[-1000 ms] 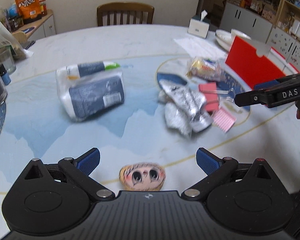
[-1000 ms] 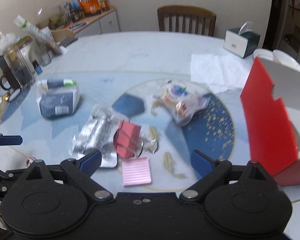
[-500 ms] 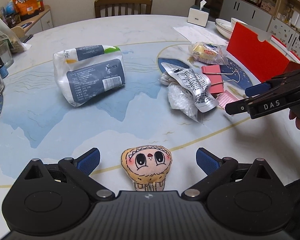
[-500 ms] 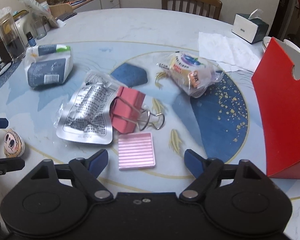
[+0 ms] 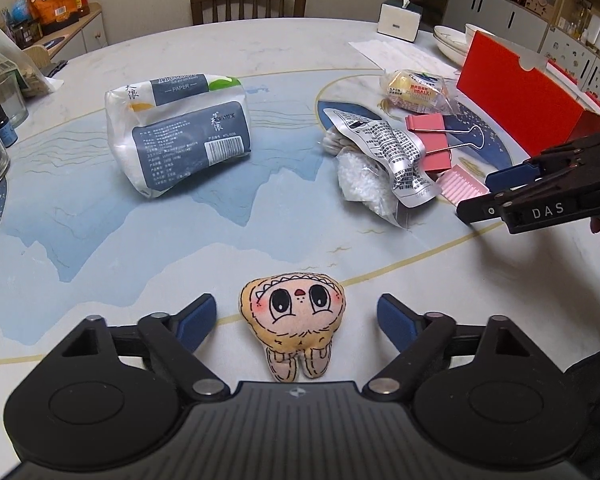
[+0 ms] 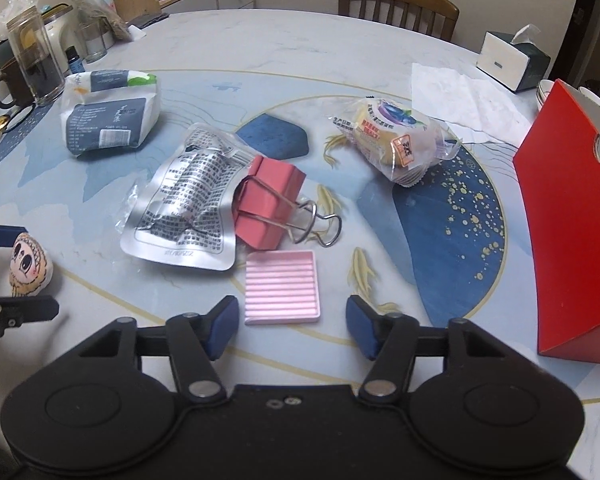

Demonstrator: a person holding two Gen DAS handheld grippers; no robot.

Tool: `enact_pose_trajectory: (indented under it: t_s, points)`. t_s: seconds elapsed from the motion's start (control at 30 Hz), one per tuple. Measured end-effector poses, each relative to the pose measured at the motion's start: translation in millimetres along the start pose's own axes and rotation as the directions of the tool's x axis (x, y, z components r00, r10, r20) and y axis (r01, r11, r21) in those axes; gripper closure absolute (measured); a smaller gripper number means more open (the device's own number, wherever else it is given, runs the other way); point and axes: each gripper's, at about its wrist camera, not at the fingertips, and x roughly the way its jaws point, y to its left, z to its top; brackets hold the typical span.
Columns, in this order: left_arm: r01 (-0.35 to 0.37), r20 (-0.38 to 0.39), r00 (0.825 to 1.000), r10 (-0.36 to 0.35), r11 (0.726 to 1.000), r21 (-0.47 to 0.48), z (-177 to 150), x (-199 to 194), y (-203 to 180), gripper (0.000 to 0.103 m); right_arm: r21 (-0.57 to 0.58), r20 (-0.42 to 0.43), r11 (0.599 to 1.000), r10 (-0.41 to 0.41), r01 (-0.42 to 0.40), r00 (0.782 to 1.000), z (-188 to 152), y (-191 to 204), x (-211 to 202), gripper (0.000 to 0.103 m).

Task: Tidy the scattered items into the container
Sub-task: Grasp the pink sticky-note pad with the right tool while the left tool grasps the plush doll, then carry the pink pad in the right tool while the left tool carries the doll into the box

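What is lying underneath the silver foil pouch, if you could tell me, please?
In the left wrist view, a clear bag of white pellets pokes out from under the silver foil pouch, and cotton swabs show at its far edge. How far either extends beneath is hidden.

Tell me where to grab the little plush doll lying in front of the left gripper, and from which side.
Grip the plush doll across its wide head, probably from straight above. It lies flat, face up, on the table, and its legs are thin. The left gripper is open, with one finger on each side of the head, so it likely only needs lowering and closing.
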Motion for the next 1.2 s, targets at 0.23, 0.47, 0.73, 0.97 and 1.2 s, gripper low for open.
enact_pose_trajectory:
  t_s: [0.23,0.47,0.73,0.97,1.2]
  points:
    - [-0.03,-0.011,0.999,0.031,0.999,0.013,-1.7,1.5,-3.0,0.035,-0.024,0.015,1.0,0.017,-0.016,1.0,-1.6,2.6,-3.1,0.063]
    - [-0.063,-0.015,0.998,0.063,0.997,0.035,-0.5,1.1,-9.3,0.05,-0.003,0.018,1.0,0.025,-0.024,1.0,-4.4,-3.0,-6.0,0.064]
    - [-0.049,-0.023,0.998,0.05,0.998,0.031,6.0,1.8,-18.2,0.054,0.04,0.031,0.999,0.029,-0.031,0.999,-11.7,-18.9,-19.3,0.064]
    - [-0.027,-0.007,1.0,0.027,0.999,0.033,21.2,-1.2,-34.1,0.054,0.089,0.047,0.995,0.034,-0.038,0.998,-18.0,-40.2,-38.6,0.064]
    - [-0.002,0.021,1.0,0.001,0.998,0.059,42.4,-7.4,-59.5,0.054,0.12,0.106,0.991,0.05,-0.063,0.993,-16.2,-62.8,-72.2,0.064]
